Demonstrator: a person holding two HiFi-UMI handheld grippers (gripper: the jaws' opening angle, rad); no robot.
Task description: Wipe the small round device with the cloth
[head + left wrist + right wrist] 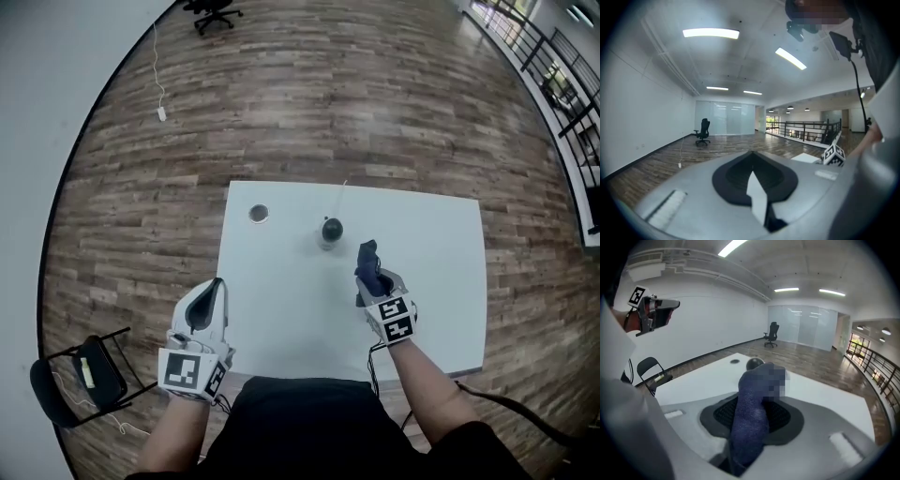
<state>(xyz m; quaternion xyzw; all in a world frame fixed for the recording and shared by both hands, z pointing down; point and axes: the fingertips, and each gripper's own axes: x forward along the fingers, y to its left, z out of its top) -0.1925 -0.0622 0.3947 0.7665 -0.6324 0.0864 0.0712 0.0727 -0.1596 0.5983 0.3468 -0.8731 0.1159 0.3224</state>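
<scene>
- The right claw [753, 404] is clamped on a dark blue cloth [368, 262]. The cloth stands up out of the jaws in a thick fold and fills the space between the pads.
- The right forearm [433, 389] is bare and reaches in from the lower right over the white bench [281, 328]. The wrist is dipped, so the claw tilts down towards the bench top and points away from the person.
- The small round device [331, 228] is a dark ball on a pale base. It stands on the bench past the middle, ahead of the right claw and slightly to its left. The tip of the cloth is near it but does not touch it.
- The left claw [218, 283] is closed to a point with nothing held in it. In the left gripper view its dark pads meet at the tip.
- The left hand holds that claw at the bench's near left edge, well apart from the device. It points forward and almost level. Its marker cube [192, 370] faces up towards the head camera.
- A small dark disc [259, 214] lies on the far left part of the bench, left of the device.
- A black folding chair [80, 375] stands on the wooden floor [375, 94], to the left of the person.
</scene>
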